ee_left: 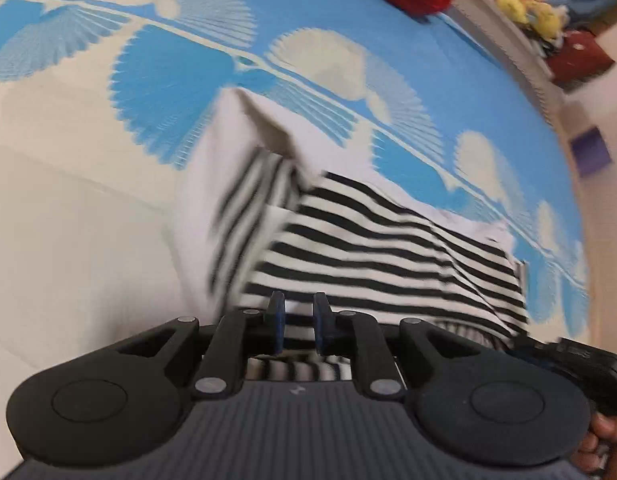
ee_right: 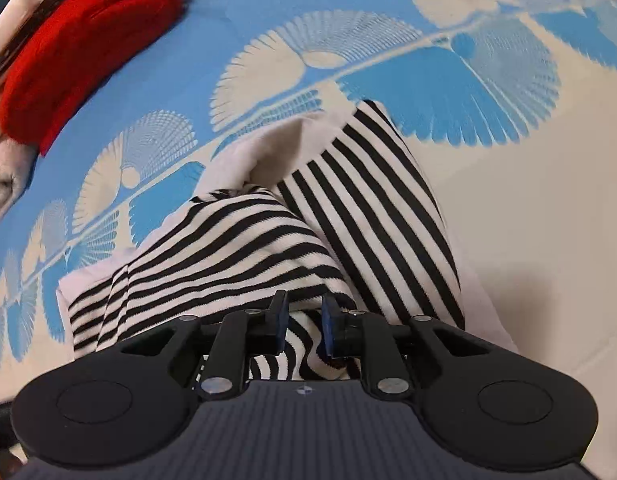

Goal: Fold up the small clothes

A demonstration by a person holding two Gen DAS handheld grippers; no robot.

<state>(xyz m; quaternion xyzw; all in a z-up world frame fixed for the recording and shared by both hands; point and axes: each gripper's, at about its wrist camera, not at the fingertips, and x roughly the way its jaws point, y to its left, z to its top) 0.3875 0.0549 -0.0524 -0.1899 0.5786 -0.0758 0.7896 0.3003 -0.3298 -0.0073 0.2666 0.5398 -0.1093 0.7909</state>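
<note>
1. My left gripper (ee_left: 298, 326) points steeply down; its jaws stand narrowly apart with striped cloth between them, though blur keeps me from telling whether the pads truly pinch.
2. My right gripper (ee_right: 304, 326) is pitched down too, jaws slightly parted over a bunched fold; I cannot tell if it grips.
3. The black-and-white striped garment (ee_right: 244, 248) lies on the blue fan-patterned bedspread (ee_right: 268, 8), running from both claws toward 12 o'clock; its white lining (ee_left: 232, 152) is turned up at the far end.
4. Both hands sit at the near hem; I judge the coming fold carries that hem toward 12.
5. A red folded cloth (ee_right: 88, 48) lies at 10 o'clock, well apart.
</note>
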